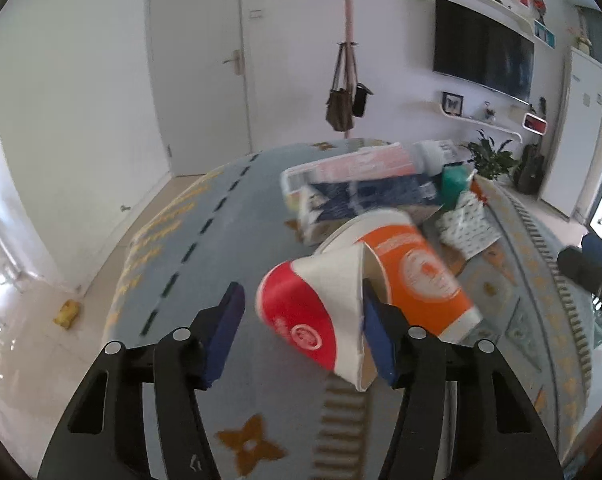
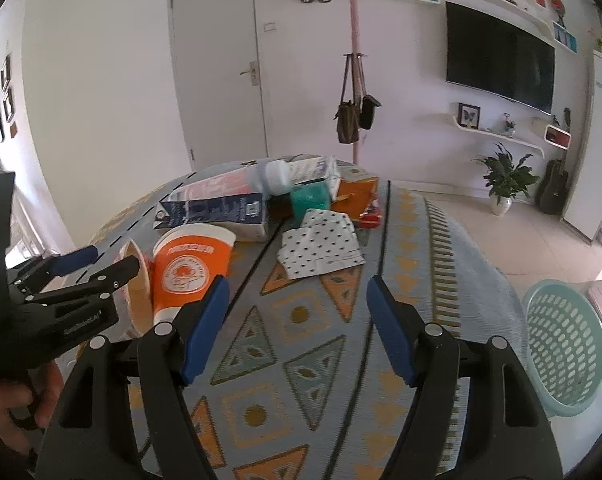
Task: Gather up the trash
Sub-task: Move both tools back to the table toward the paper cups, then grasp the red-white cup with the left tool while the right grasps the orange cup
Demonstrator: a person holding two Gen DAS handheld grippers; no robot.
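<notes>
A pile of trash lies on a patterned rug. A flattened red-and-white paper cup [image 1: 305,316] sits between the fingers of my open left gripper [image 1: 301,324]; its right finger touches the cup's edge. An orange paper cup [image 1: 417,276] lies just behind it and also shows in the right wrist view [image 2: 189,268]. Behind are a dark blue carton [image 2: 217,210], a plastic bottle [image 2: 277,176], a green object [image 2: 311,198] and a polka-dot wrapper [image 2: 321,250]. My right gripper [image 2: 297,324] is open and empty above the rug. The left gripper [image 2: 101,264] shows at the left of the right wrist view.
A pale green plastic basket [image 2: 561,344] stands on the floor to the right of the rug. A coat stand with bags [image 2: 355,116], a door [image 2: 221,72], a wall TV [image 2: 501,60] and a potted plant [image 2: 505,184] are behind. A small yellow object [image 1: 67,312] lies on the floor left.
</notes>
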